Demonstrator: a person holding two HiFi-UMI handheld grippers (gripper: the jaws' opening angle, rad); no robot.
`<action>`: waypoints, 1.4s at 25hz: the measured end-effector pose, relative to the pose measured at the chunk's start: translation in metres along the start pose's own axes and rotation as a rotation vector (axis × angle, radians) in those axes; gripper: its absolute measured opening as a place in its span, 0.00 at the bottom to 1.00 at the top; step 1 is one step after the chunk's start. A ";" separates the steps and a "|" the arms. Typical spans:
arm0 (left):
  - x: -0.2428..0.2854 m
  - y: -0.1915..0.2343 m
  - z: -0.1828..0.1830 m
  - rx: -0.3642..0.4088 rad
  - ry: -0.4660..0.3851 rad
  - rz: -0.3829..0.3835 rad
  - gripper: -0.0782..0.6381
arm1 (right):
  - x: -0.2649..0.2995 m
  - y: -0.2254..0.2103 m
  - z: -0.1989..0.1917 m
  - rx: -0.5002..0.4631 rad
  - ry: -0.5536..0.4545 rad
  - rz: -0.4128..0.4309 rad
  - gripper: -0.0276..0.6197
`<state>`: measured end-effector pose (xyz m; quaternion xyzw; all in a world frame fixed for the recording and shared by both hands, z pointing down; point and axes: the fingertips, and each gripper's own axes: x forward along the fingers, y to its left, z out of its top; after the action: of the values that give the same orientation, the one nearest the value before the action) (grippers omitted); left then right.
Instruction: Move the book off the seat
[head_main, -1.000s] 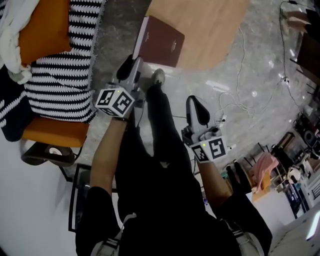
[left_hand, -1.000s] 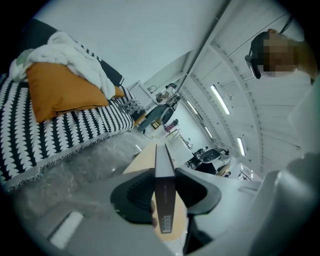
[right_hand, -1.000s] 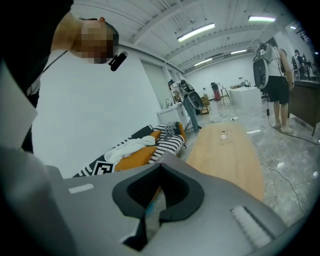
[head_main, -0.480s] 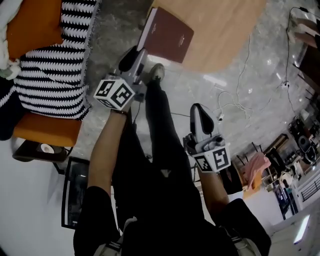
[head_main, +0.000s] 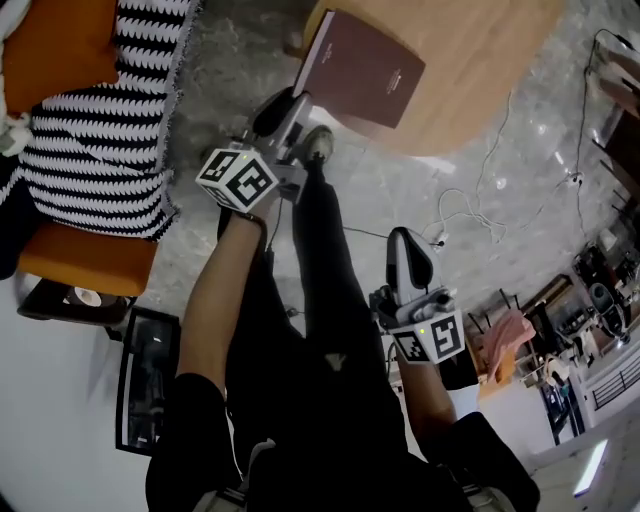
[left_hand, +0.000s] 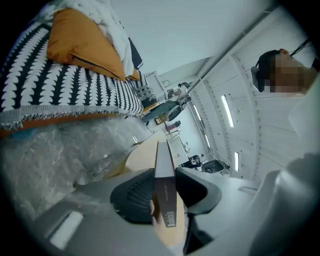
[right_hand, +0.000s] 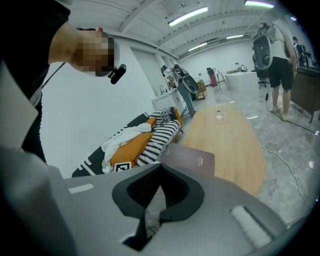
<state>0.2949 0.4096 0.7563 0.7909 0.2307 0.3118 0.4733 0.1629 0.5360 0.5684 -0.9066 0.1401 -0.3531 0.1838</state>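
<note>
The maroon book (head_main: 362, 68) is clamped by its near edge between the pads of my left gripper (head_main: 297, 103). It hangs over the near end of the wooden table (head_main: 480, 60); I cannot tell whether it touches the top. In the left gripper view the book (left_hand: 163, 155) stands edge-on between the jaws of the left gripper (left_hand: 165, 187). The seat, a sofa with a black-and-white blanket (head_main: 100, 120), lies to the left, away from the book. My right gripper (head_main: 405, 262) hangs low by the person's leg, shut and empty, and in its own view the right gripper (right_hand: 159, 200) points towards the book (right_hand: 192, 160).
An orange cushion (head_main: 55, 45) lies on the sofa. A person's legs and a shoe (head_main: 318, 143) stand between the grippers. White cables (head_main: 470, 205) trail over the marble floor right of the table. A dark low stand (head_main: 150, 365) sits at the lower left.
The left gripper has carried the book to the right, from the table's edge to further over the tabletop. The right gripper has dropped lower and further right.
</note>
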 end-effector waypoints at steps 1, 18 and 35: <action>0.002 0.002 -0.003 -0.011 0.003 -0.002 0.31 | 0.000 -0.002 0.000 0.000 0.002 -0.002 0.05; 0.039 0.044 -0.031 -0.066 0.094 0.040 0.33 | 0.008 -0.026 -0.010 0.034 0.047 -0.036 0.05; 0.041 0.072 -0.053 -0.042 0.164 0.181 0.34 | 0.006 -0.031 -0.016 0.028 0.062 -0.042 0.05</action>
<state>0.2909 0.4368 0.8514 0.7703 0.1896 0.4217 0.4390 0.1602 0.5572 0.5963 -0.8953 0.1219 -0.3866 0.1845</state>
